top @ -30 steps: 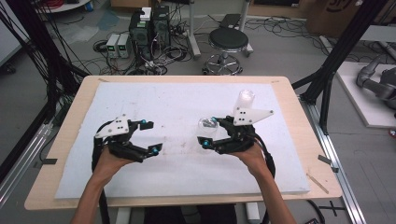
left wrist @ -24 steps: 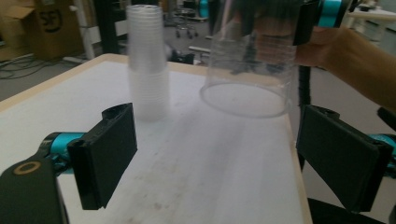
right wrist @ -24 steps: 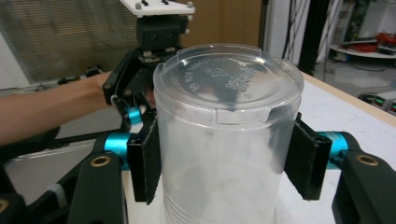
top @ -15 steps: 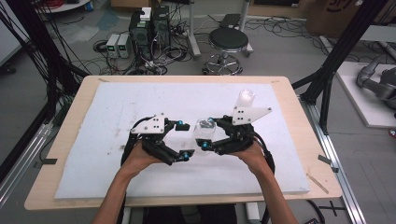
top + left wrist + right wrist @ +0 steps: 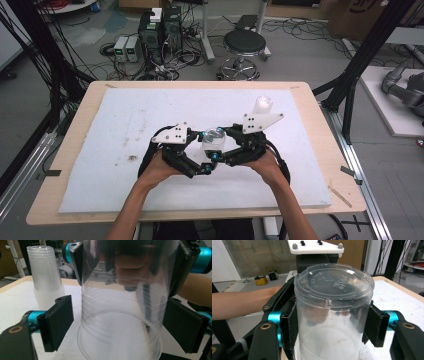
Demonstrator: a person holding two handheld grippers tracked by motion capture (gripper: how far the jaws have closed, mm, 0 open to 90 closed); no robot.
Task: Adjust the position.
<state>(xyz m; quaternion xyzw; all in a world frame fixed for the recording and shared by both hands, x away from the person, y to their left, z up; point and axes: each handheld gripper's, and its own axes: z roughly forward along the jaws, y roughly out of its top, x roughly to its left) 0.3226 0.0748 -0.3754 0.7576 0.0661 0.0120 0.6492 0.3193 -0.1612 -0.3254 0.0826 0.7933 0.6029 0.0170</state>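
Note:
A clear plastic cup [image 5: 214, 138] stands upside down, base up, over the middle of the white foam mat [image 5: 115, 125]. My right gripper [image 5: 217, 145] is shut on it; in the right gripper view its pads [image 5: 292, 326] press both sides of the cup [image 5: 334, 302]. My left gripper [image 5: 204, 151] faces it from the other side. In the left gripper view its jaws straddle the cup's [image 5: 120, 315] lower part. They have just been closing, and a gap still shows beside the left pad [image 5: 56, 322].
A stack of clear cups [image 5: 262, 105] stands upside down on the mat behind the right gripper, seen as a stack [image 5: 45, 277] at the left in the left gripper view. The wooden table edge [image 5: 320, 115] frames the mat. A stool and cables lie beyond.
My left gripper has moved right across the mat until its jaws sit around the cup in the right gripper. The right gripper and cup have stayed put.

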